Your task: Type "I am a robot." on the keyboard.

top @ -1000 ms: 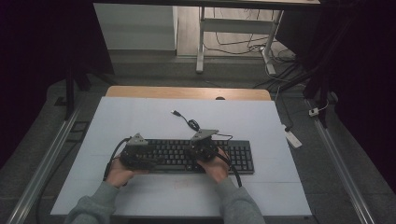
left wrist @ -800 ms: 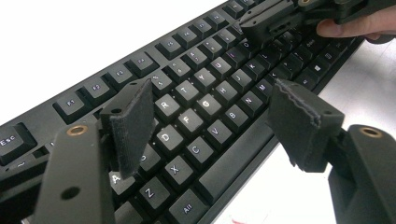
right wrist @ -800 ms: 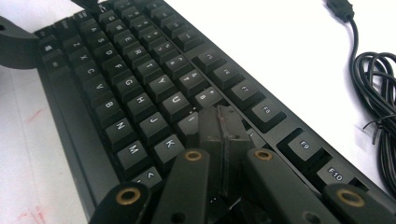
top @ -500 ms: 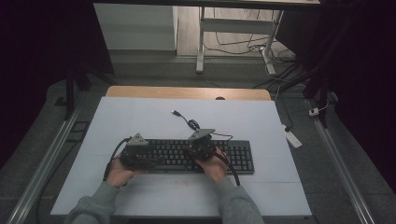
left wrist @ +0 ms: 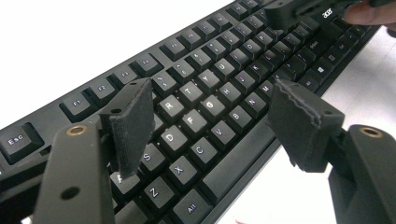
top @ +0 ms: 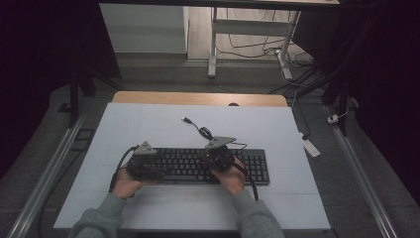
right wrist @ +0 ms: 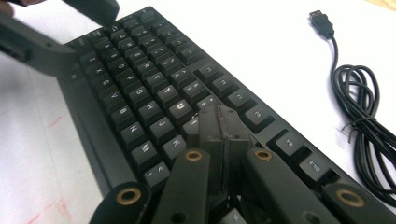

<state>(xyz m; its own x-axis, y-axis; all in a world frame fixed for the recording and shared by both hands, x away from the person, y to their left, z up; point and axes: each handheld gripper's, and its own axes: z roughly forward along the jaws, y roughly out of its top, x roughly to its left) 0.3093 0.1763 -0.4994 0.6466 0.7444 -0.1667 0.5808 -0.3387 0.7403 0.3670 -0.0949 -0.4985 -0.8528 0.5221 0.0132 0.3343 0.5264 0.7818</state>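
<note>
A black keyboard lies across the white table, with both hands on grippers over it. My left gripper hovers over the keyboard's left half. Its jaws stand wide apart above the letter keys, and nothing is between the pads. My right gripper sits over the middle of the keyboard. It is shut, and its joined tips rest at the keys in the right letter block. The left gripper's jaw shows at the top left of the right gripper view.
The keyboard's black cable lies coiled on the table behind it, ending in a loose USB plug. The white table top has a wooden strip along its far edge. Metal rails run along both sides.
</note>
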